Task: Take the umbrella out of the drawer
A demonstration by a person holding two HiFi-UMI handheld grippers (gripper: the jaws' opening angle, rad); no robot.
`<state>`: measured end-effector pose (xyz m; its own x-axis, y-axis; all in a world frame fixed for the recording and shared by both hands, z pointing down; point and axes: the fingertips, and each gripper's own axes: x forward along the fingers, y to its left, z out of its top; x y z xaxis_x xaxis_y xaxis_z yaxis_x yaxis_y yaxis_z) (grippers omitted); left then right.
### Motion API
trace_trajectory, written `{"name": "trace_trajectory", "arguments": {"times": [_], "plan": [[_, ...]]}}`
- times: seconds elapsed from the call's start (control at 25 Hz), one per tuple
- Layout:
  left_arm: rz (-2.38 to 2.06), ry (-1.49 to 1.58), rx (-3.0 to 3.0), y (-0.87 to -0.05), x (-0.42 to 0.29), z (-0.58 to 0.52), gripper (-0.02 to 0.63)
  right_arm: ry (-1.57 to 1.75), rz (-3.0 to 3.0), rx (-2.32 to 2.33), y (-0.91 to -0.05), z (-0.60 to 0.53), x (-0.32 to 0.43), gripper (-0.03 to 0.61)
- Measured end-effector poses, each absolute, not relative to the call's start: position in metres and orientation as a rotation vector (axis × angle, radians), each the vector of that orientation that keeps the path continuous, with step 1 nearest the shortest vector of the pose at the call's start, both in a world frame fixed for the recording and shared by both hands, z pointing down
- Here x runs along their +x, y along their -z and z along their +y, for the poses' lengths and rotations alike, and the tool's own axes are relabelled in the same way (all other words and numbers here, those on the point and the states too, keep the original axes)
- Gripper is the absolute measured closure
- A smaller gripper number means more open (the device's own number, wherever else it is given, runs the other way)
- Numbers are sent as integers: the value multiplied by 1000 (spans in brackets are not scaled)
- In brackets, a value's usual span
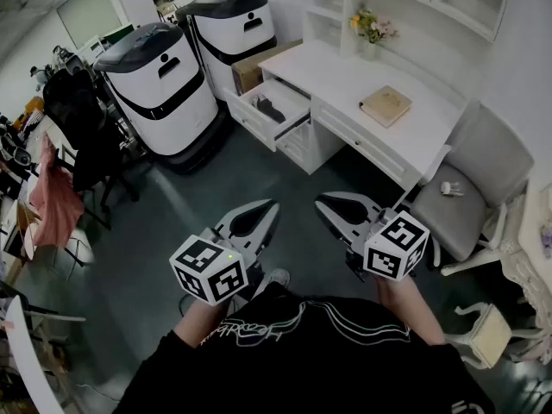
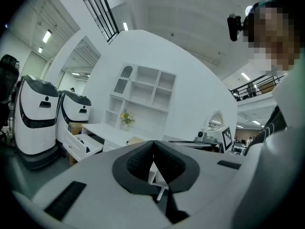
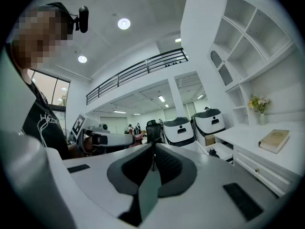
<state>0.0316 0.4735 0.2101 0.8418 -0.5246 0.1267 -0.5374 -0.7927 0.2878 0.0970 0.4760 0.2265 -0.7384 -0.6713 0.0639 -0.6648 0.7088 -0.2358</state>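
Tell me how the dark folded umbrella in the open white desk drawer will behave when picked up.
The dark folded umbrella looks small beside the open white drawer, so it is probably light. Its folded fabric likely gives under a grip, over a stiffer core. Lying flat and elongated, it may roll if nudged.

Head view looks steeply down, tool views level; all share the drawer.

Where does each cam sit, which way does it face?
Head view: on head, steeply down at floor, desk; left gripper, right gripper show.
Left gripper view: on it, along shut jaws toward desk; torso at right.
Right gripper view: on it, along shut jaws past left gripper; torso at left.
All share the open drawer.
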Motion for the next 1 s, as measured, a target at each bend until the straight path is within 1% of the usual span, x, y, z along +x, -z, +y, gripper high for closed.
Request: {"name": "trace_trajectory", "arguments": {"times": [0.48, 0.76, 1.0], "plan": [[-830, -73, 2698, -216, 27, 455, 594, 435, 2834, -1152, -236, 454, 104, 525], [-844, -41, 2674, -228, 16, 415, 594, 443, 2871, -1159, -252, 415, 95, 523], [-851, -19, 2662, -243, 13, 350, 594, 432, 2886, -1158, -264, 351, 93, 523]]}}
